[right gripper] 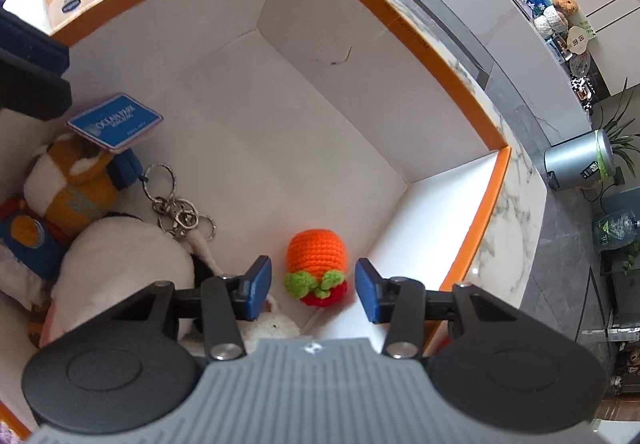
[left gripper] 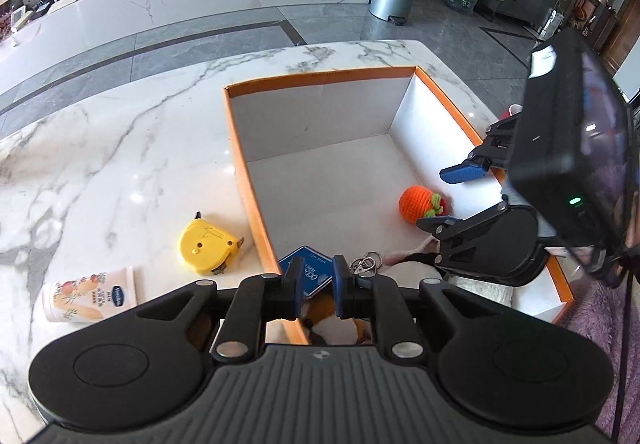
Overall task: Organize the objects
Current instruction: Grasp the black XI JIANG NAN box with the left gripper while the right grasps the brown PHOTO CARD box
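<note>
We see the left gripper (left gripper: 316, 286) above the orange box (left gripper: 256, 220) rim, jaws narrowly parted; a yellow tape measure (left gripper: 206, 246) lies beside the box.
</note>
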A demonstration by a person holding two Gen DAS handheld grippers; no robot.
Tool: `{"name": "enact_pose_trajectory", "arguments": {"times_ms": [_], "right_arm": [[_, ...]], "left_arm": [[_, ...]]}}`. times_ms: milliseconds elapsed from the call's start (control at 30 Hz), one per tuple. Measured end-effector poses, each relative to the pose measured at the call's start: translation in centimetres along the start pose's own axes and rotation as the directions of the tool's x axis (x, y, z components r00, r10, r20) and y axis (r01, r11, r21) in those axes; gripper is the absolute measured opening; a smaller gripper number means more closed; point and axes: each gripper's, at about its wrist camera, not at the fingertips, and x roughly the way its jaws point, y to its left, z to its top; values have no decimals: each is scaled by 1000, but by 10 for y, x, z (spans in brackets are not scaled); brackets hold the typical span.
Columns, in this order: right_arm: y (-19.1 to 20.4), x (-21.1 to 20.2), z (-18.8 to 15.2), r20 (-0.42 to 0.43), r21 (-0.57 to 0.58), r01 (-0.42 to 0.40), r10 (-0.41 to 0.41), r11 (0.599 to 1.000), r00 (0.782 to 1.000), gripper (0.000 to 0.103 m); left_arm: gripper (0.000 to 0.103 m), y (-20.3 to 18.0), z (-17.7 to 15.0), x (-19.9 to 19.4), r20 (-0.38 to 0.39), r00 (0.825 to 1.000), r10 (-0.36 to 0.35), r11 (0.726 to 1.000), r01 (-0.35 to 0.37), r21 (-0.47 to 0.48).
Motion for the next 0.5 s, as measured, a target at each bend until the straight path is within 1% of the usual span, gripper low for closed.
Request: {"name": "enact_pose_trajectory", "arguments": {"times_ms": [100, 167, 200, 233, 333, 500], "right_arm": [[4, -29, 3, 68, 28, -55, 53, 998, 996, 46], [10, -51, 3, 119, 40, -101, 95, 994, 988, 44], [17, -63, 5, 147, 45, -128, 120, 991, 982, 42], [21, -73, 6, 170, 48, -154, 144, 987, 975, 41], [38, -100, 5, 237, 55, -234, 215, 971, 948, 40], [76, -124, -4, 305, 76, -363, 325, 929, 895, 34]], "left_arm": [[19, 8, -5, -16, 10, 1000, 13, 1000, -13, -4], [19, 13, -12, -31, 17, 999, 30, 1000, -30, -6], [19, 16, -15, -37, 18, 999, 37, 999, -37, -7], [19, 18, -19, -43, 21, 999, 44, 999, -44, -9], [22, 27, -33, -57, 21, 998, 66, 998, -66, -23], [38, 40, -67, -70, -14, 993, 115, 992, -115, -59]]}}
